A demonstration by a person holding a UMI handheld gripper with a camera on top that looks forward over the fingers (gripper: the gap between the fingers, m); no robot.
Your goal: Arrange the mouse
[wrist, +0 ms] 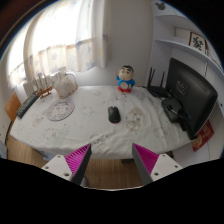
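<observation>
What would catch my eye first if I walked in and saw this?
Probably the bright red and blue doll, standing at the table's far edge before the curtained window. Next comes the big dark monitor at the table's right end. Small and dark, the mouse lies mid-table, well beyond the open, empty tongs with their pink pads.

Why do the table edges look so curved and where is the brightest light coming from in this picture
In the gripper view, the wide-angle lens bows the white-clothed table and bends the room around it; the strongest light comes through the pale curtained window, washing it out; the small dark computer mouse and black monitor read dim against it. The open gripper hangs short of the mouse.
</observation>
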